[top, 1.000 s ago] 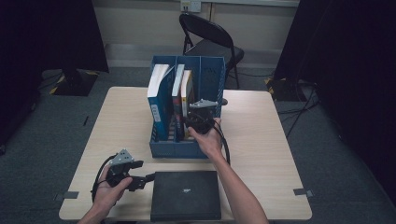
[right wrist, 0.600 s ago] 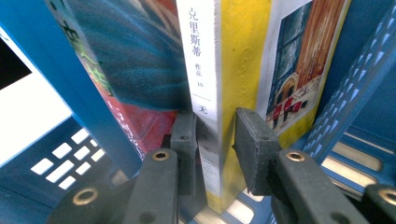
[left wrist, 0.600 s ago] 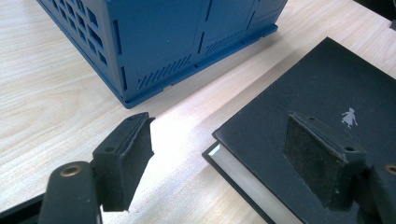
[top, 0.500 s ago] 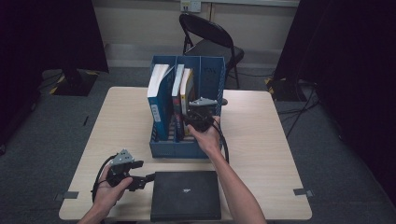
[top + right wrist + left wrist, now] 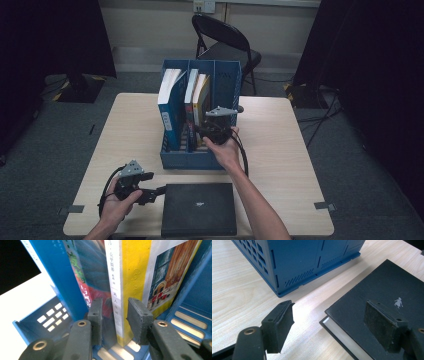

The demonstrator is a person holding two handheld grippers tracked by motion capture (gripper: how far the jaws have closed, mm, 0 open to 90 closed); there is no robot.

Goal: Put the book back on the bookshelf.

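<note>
Yellow book (image 5: 133, 277): stands upright in the middle compartment of the blue file rack (image 5: 224, 85), spine toward the person, its foot on the slotted floor of the rack; in the high view it is the yellow volume (image 5: 201, 97) beside a white-spined one.
Right gripper (image 5: 113, 320): its jaws straddle the foot of the yellow spine and have just been opening; a gap shows on each side of the spine, so the pads no longer press on the book, though it is between them.
Change: compared with a second ago the right hand (image 5: 223, 150) sits at nearly the same spot at the front of the rack, while the clamp on the book has been let go.
Meaning: I judge the book as delivered into its slot; the likely next move is to back the right gripper out without tipping it.
Black book (image 5: 387, 295): lies flat on the wooden table (image 5: 280, 150) near the person's edge, in front of the rack; probably next to be shelved.
Left gripper (image 5: 332, 325): jaws spread wide and empty, one pad over the black cover, one over bare table.
</note>
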